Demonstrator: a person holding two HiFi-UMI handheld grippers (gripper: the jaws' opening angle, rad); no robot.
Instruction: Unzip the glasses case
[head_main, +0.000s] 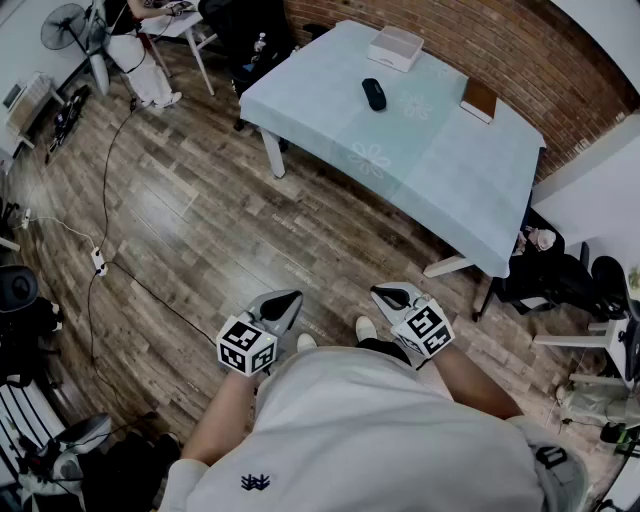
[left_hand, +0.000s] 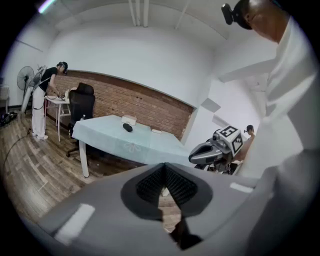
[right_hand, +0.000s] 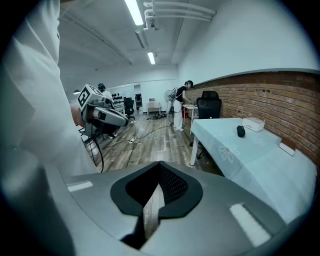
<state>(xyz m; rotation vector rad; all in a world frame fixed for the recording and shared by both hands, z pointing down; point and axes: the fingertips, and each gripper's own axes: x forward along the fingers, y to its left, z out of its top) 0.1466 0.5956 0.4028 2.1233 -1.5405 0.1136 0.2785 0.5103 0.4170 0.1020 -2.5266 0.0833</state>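
Left gripper (head_main: 288, 302) and right gripper (head_main: 387, 294) sit tucked at the person's waist, both jaws closed on nothing, probably a carry pose. Black glasses case (head_main: 374, 93) lies on the table (head_main: 450, 170), well apart from both. Unzipping not started; needs an approach first.

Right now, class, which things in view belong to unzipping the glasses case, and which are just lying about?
For the job: glasses case, left gripper, right gripper.
Lying about: white box, brown book, fan, power strip.
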